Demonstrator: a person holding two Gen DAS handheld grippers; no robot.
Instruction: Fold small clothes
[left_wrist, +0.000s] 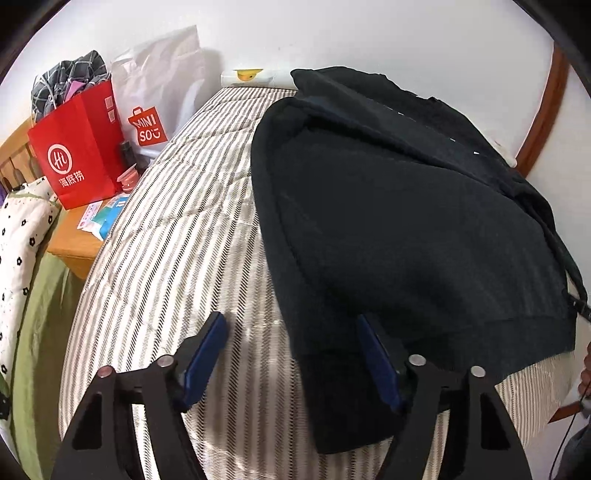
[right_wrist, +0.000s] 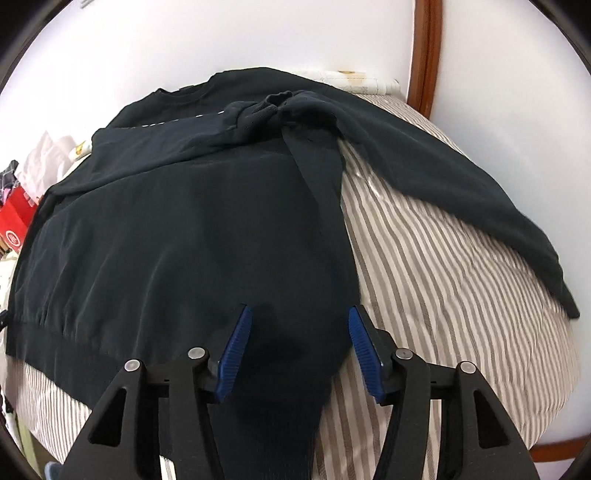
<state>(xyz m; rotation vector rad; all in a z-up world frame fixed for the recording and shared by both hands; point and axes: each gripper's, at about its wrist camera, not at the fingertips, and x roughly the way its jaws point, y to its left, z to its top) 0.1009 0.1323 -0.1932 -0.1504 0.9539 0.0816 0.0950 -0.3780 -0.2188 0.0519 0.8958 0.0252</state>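
1. Clearly, the black sweatshirt (left_wrist: 406, 221) lies spread on the striped mattress (left_wrist: 177, 229), its hem at the near edge and one sleeve (right_wrist: 461, 177) trailing toward the right side.
2. Left gripper (left_wrist: 291, 354) is released, with the hem's left corner partly between its fingers, unpinched.
3. Right gripper (right_wrist: 299, 350) is released, straddling a hanging fold of the hem.
4. A red paper bag (left_wrist: 81, 147) stands on the bedside table (left_wrist: 77, 240).

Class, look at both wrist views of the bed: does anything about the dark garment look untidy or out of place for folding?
Yes. The dark sweatshirt lies unevenly: one sleeve trails out across the striped mattress, and fabric is bunched and twisted near the far edge. Neither tool grips it.
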